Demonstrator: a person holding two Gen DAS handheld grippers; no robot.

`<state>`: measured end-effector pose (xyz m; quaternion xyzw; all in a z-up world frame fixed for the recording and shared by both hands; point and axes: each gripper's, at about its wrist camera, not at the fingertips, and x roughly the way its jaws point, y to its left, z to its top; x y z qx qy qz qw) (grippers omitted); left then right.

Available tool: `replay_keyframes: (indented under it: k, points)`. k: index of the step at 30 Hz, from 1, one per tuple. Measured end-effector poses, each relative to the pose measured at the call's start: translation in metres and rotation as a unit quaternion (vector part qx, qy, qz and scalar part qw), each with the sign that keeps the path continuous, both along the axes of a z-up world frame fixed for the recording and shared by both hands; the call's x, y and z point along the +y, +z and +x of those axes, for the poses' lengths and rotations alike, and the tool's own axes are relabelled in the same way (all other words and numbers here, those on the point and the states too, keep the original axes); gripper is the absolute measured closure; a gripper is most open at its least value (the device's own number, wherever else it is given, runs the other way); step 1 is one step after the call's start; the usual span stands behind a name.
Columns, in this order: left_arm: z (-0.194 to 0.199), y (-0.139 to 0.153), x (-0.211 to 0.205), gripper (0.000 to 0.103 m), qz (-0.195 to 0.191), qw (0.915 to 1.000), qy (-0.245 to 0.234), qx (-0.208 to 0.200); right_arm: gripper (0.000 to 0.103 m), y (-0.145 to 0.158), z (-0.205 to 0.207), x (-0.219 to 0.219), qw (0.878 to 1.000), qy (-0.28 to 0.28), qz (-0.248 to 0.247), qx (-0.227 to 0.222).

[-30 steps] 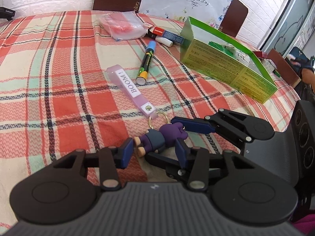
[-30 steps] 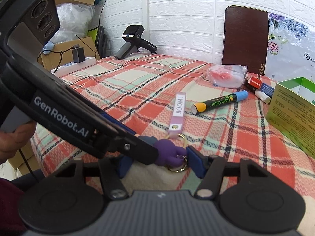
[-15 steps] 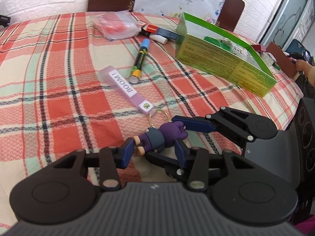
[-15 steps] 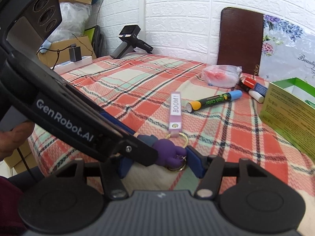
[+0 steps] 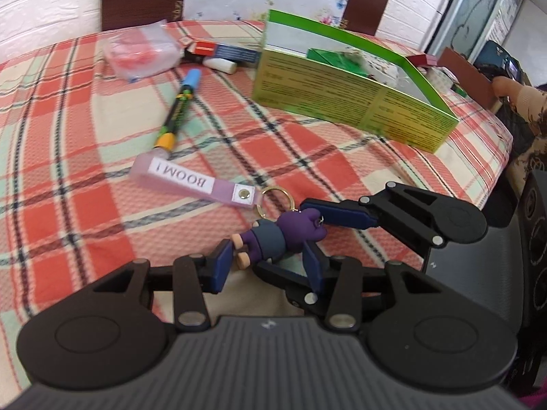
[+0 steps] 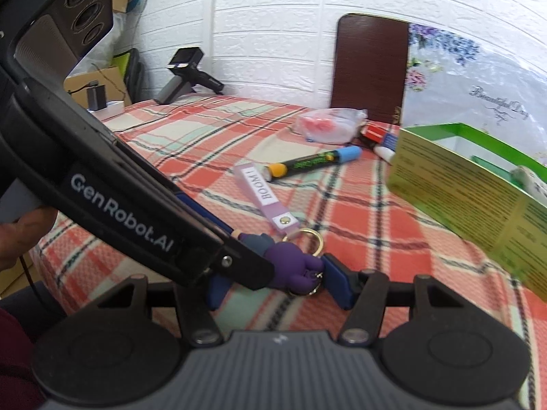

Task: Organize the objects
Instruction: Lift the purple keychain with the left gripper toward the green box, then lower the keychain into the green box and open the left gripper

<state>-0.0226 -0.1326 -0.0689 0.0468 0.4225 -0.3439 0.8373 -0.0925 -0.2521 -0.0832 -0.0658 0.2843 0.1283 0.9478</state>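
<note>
Both grippers converge on the purple figure keychain [image 5: 282,234] near the front edge of the table, on the plaid tablecloth [image 5: 68,136].

Left gripper [image 5: 270,266]: jaws set apart with the figure's body and legs between them. The left pad sits right at the feet, the right pad beside the torso. Can't tell if either pad is actually pressing, so grip is unconfirmed.

Right gripper [image 6: 280,285]: comes in from the side, jaws also parted around the figure's head end. In the left wrist view one blue finger [image 5: 345,217] touches the head. The left gripper's body blocks much of the right wrist view, so I can't tell if it is clamped.

Keychain layout: gold ring [image 5: 273,198] links the figure to a pink "BOOM!" strap [image 5: 195,181], which lies flat on the cloth and points away from the grippers.

Other items on the table:
- black marker [image 5: 177,109] with blue cap and orange end, its orange tip just beside the far end of the strap
- clear plastic bag [image 5: 140,51] with red contents, near the far edge
- small red-and-blue box [image 5: 222,51] and a white tube [image 5: 220,65] just beside the bag
- open green cardboard box [image 5: 342,109] with things inside, well apart to the right

Dark chair backs and a white brick wall sit behind the table
</note>
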Motion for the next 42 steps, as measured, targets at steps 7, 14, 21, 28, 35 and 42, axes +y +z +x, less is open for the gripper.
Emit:
replay_keyframes:
  k: [7, 14, 21, 28, 35, 42]
  points:
    - [0.005, 0.001, -0.032, 0.057, 0.006, 0.9995, -0.03, 0.001, 0.047, -0.002, -0.004, -0.022, 0.999, -0.045, 0.001, -0.008]
    - [0.009, 0.03, -0.062, 0.058, -0.019, 0.9971, -0.059, -0.044, 0.047, 0.017, -0.008, -0.041, 0.992, -0.096, -0.031, -0.079]
    - [0.025, 0.071, -0.102, 0.058, -0.064, 0.9914, -0.075, -0.087, 0.047, 0.052, 0.006, -0.071, 0.974, -0.143, -0.075, -0.158]
    - [0.045, 0.095, -0.151, 0.058, -0.096, 0.9826, -0.097, -0.125, 0.047, 0.076, 0.029, -0.116, 0.954, -0.202, -0.092, -0.203]
    - [0.069, 0.102, -0.187, 0.058, -0.125, 0.9807, -0.087, -0.123, 0.047, 0.083, 0.06, -0.145, 0.936, -0.244, -0.114, -0.225]
    - [0.082, 0.116, -0.197, 0.058, -0.134, 0.9792, -0.072, -0.135, 0.048, 0.095, 0.081, -0.152, 0.93, -0.248, -0.119, -0.244]
